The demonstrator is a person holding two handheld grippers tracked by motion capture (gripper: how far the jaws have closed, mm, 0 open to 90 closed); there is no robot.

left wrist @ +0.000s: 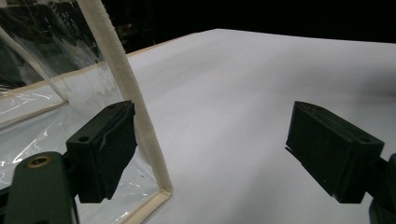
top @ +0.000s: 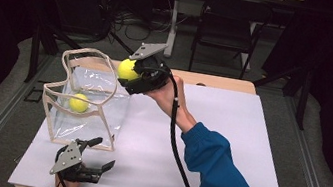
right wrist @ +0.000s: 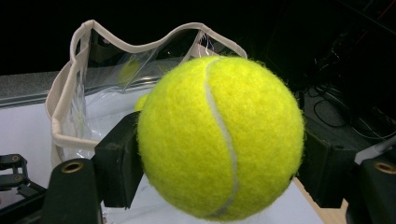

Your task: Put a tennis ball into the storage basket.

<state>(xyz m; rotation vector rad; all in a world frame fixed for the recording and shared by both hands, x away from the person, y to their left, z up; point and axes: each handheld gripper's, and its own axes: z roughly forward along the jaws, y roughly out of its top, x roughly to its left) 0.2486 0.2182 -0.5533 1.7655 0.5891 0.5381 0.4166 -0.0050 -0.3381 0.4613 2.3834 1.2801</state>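
Progress is standing at roughly half: one fuzzy yellow tennis ball (top: 78, 103) is lying inside the clear plastic, cream-trimmed pouch (top: 90, 56) near the table's far left corner. Right gripper (top: 133, 73) is clenching a second fuzzy yellow ball (right wrist: 220, 136) above the pouch rim, awaiting release. Left gripper (top: 97, 151) is resting released near the front left edge.

The clear plastic bag with cream fabric trim (left wrist: 116, 70) ran off the left gripper view's edge, and the yellow tennis ball (right wrist: 219, 140) hid the right gripper's pads.
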